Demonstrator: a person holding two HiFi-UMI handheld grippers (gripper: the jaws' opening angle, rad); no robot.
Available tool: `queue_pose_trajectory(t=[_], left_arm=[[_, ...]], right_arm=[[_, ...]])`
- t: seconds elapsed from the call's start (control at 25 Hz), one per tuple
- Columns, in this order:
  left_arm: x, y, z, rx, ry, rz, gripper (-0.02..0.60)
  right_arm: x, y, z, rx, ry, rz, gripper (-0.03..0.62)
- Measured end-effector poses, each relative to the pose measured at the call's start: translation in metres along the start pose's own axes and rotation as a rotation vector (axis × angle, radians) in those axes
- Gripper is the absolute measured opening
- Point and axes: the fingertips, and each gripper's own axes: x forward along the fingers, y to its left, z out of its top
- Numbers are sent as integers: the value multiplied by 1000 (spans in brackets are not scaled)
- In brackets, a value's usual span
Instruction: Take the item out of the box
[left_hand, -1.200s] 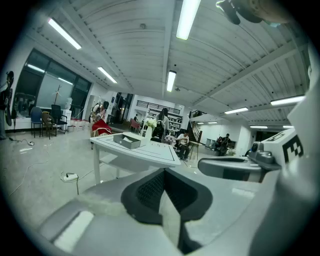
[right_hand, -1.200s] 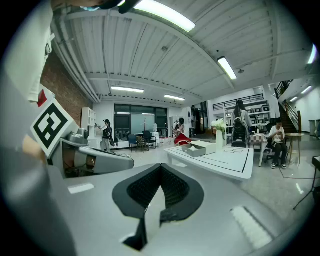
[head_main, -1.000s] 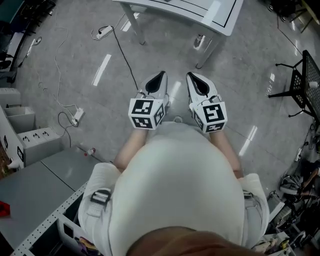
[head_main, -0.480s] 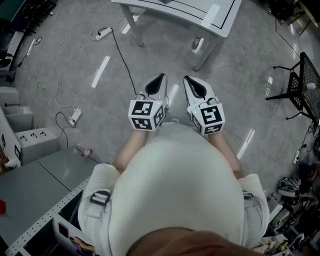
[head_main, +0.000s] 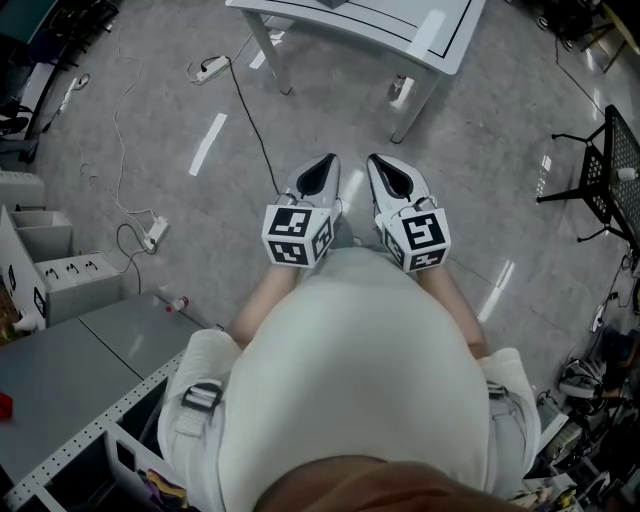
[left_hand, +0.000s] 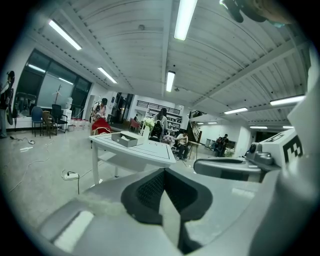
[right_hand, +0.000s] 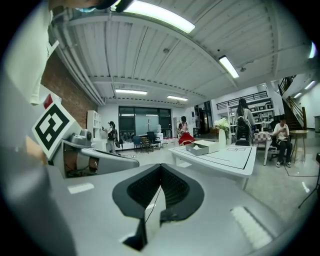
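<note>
Nearest me, both tools are held at waist height over bare floor. The left hand-held gripper (head_main: 322, 168) has its jaws pressed together with nothing between them, and the right hand-held gripper (head_main: 388, 170) is closed and empty as well. Over the last second the left one has drifted slightly inward, so the two now sit just beside each other. The bench (head_main: 440, 45) is about as far ahead as it was. I judge that the task has not started and I am only on the approach.

On the floor I count two power strips, one beside me (head_main: 153, 235) and one by the bench legs (head_main: 208, 68), joined by loose cable.

Further out there is one white bench, and the gripper views show one open box (right_hand: 198, 148) on its top, well apart from both tools. I cannot see the item inside it from here. Both sets of jaws must open before reaching in.

Beyond that, several people sit and stand in the hall.
</note>
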Motion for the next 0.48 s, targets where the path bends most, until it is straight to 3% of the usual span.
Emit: queue_pose_trajectory(t=[0.48], left_arm=[[22, 25, 9, -31, -11, 34, 0]], right_arm=[[22, -19, -2, 23, 17, 2, 0]])
